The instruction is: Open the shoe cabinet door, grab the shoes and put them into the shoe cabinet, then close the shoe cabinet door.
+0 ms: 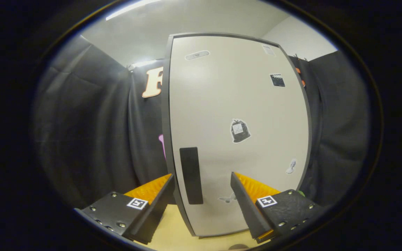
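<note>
While the gripper [201, 188] hangs low in front of the shoe cabinet [168, 104], its two fingers stand wide apart and hold nothing. The shoe cabinet door [236, 104] rises directly ahead of them, pale and closed, set in a dark frame that runs up its left edge and over the top. A dark vertical handle [191, 175] sits near the lower left edge of the door, and it lies in the gap between the fingers, closer to the left one. Whether either finger touches the door or the handle cannot be told. Several stickers are scattered on the door: a dark bag-shaped sticker [239, 131] near the middle, a clapperboard sticker [277, 80] toward the upper right, and a small butterfly sticker [227, 198] low down, just beside the right finger. A light wooden floor [173, 226] shows beneath the fingers at the cabinet's foot. Black cloth [92, 132] hangs on both sides of the cabinet, with a white wall [291, 35] above.
</note>
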Demonstrator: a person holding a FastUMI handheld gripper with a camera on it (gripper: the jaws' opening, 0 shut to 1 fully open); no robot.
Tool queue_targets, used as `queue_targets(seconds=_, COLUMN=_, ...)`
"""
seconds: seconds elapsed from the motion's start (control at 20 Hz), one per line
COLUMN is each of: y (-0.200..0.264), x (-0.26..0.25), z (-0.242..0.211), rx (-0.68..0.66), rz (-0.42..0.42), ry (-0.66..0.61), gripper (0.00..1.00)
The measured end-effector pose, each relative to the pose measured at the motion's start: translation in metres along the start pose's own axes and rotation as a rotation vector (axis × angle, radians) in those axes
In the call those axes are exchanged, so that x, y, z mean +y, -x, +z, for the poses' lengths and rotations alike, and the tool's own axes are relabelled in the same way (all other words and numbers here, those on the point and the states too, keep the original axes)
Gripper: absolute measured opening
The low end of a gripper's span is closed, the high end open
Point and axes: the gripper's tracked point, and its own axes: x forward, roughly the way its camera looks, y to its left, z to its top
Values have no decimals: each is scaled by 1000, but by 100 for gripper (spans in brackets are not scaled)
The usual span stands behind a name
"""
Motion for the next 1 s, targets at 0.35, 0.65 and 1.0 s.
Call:
queue_targets(seconds=0.35, y=-7, x=4, z=-3, rx=4, rz=6, ry=-3, gripper=98)
queue_targets(seconds=0.65, y=-22, x=6, z=-11, rx=16, rz=-4, ry=-4, gripper=98)
queue_targets(seconds=1.0, y=-45, x=12, z=-22, rx=38, rz=-12, ry=7, gripper=97)
